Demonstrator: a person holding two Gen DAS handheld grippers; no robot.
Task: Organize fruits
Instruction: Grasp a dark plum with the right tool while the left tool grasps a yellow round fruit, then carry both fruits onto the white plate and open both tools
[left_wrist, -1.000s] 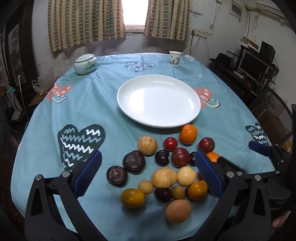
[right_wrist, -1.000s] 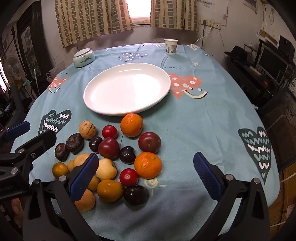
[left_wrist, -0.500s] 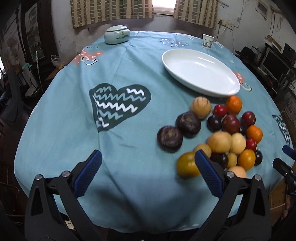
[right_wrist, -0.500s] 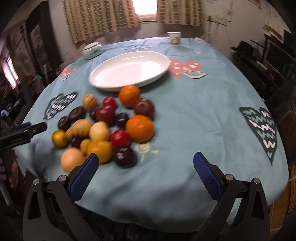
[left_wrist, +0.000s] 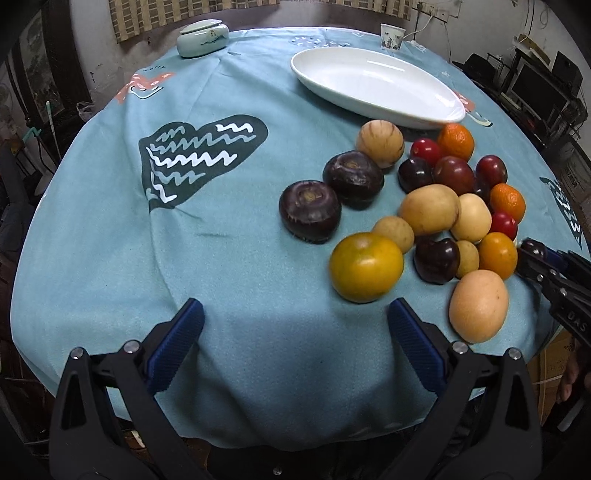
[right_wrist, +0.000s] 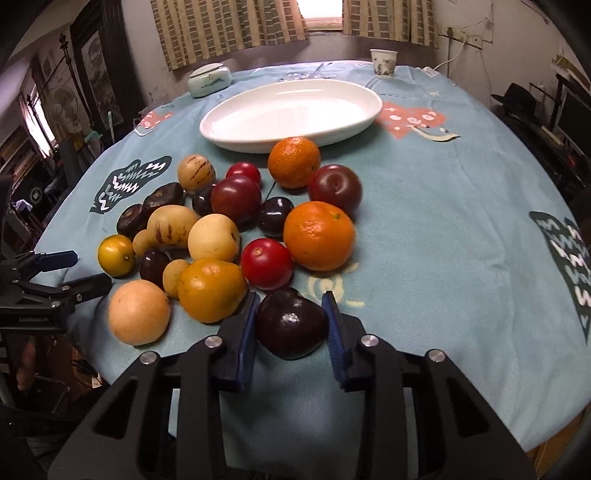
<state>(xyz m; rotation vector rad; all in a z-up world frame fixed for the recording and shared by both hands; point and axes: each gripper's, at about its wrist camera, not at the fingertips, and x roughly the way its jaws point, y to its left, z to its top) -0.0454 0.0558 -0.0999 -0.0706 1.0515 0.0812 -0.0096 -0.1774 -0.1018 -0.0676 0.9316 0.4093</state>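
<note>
Right gripper closing on dark plum, plum squarely between fingers, plate straight ahead beyond pile. Left gripper spread wide, nothing between fingers.

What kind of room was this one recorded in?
Probably a lived-in home room: a round table under a patterned tablecloth, checked curtains at a small window, and a computer monitor among clutter.

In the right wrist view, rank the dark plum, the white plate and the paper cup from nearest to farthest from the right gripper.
1. Dark plum, between the closing jaws of the right gripper.
2. White plate, mid-table behind the fruit.
3. Paper cup, far edge, right.
</note>
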